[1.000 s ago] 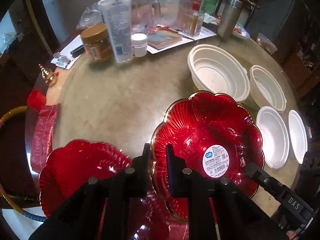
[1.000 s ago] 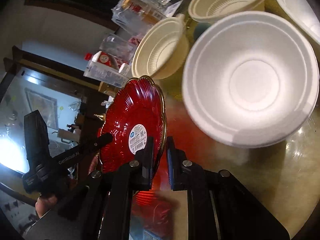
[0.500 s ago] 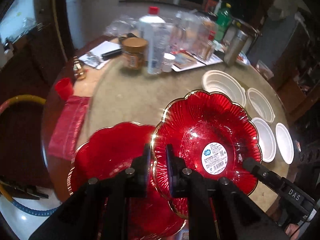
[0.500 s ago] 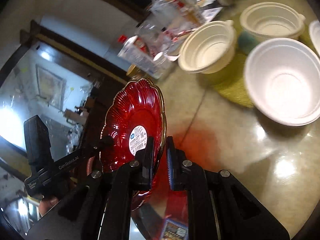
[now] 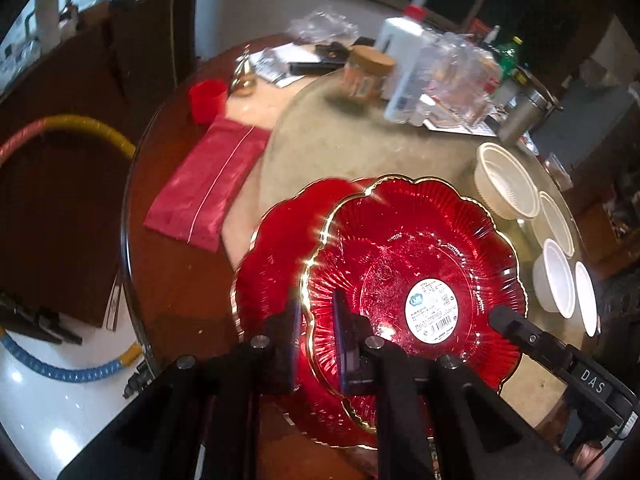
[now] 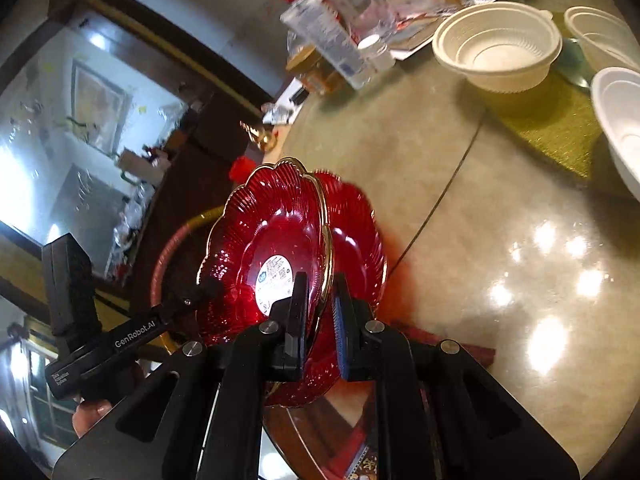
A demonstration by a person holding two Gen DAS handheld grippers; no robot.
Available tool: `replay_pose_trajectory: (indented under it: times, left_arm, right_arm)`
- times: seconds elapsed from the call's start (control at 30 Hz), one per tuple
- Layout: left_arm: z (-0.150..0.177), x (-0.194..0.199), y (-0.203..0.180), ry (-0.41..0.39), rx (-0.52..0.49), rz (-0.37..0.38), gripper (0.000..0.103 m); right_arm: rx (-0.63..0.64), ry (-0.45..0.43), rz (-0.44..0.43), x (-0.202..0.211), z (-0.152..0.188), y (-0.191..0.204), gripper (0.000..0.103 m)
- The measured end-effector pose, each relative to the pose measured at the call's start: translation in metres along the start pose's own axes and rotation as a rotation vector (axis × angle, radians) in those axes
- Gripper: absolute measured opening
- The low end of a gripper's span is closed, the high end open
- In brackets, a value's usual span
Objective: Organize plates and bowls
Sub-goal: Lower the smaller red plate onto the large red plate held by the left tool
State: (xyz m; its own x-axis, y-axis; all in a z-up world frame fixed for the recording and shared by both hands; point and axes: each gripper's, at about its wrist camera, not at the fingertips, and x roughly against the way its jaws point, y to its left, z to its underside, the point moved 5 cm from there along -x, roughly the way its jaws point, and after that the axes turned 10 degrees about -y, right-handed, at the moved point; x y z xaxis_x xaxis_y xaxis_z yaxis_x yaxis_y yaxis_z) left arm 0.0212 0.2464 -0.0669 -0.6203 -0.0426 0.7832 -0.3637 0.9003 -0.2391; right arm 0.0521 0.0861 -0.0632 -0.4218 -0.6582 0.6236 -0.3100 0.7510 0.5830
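Both grippers hold one red scalloped plate with a gold rim and a white sticker. My left gripper is shut on its near rim. My right gripper is shut on the opposite rim of the same plate; its finger also shows in the left wrist view. The plate is held above a second red plate lying at the table's near left, also in the right wrist view. Several white bowls stand at the right.
The round table carries bottles, a jar and plastic bags at the back. A red cup and a red packet lie at the left. A yellow-green mat lies under the bowls. A hose lies off the table's left edge.
Both grippers have carried the red plate left and up, from beside the second red plate to over it. The white bowls have dropped away to the right.
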Motion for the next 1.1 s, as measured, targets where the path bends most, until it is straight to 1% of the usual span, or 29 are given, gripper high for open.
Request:
replay_pose_trajectory:
  times: [0.1, 0.27, 0.5, 0.8, 0.9, 0.93, 1.03, 1.07, 1.1]
  left_arm:
    - [0.004, -0.003, 0.005, 0.006, 0.006, -0.012, 0.013]
    - [0.009, -0.009, 0.008, 0.007, -0.013, -0.045, 0.014]
    - [0.013, -0.022, 0.011, 0.031, -0.011, -0.070, 0.016]
    - [0.014, -0.025, 0.009, 0.022, -0.027, -0.095, 0.019]
    - [0.013, -0.025, 0.008, 0.028, -0.031, -0.102, 0.019]
    - [0.013, -0.026, 0.007, 0.031, -0.036, -0.106, 0.019]
    - [0.011, -0.023, 0.005, 0.019, -0.042, -0.109, 0.028]
    - [0.010, -0.021, 0.003, 0.009, -0.047, -0.109, 0.033]
    - [0.009, -0.019, 0.002, 0.001, -0.050, -0.108, 0.040]
  right_arm:
    - [0.025, 0.019, 0.025, -0.008, 0.004, 0.004, 0.012]
    - [0.072, 0.042, 0.080, -0.019, 0.006, 0.007, 0.012]
    - [0.110, 0.083, 0.148, -0.035, 0.008, 0.004, 0.012]
    - [0.165, 0.094, 0.193, -0.038, 0.006, 0.012, 0.019]
    - [0.185, 0.111, 0.182, -0.039, 0.008, 0.017, 0.029]
    - [0.191, 0.115, 0.178, -0.038, 0.009, 0.020, 0.034]
    - [0.220, 0.132, 0.170, -0.037, 0.011, 0.026, 0.047]
    - [0.231, 0.141, 0.166, -0.036, 0.012, 0.029, 0.050]
    - [0.234, 0.146, 0.167, -0.034, 0.012, 0.030, 0.052]
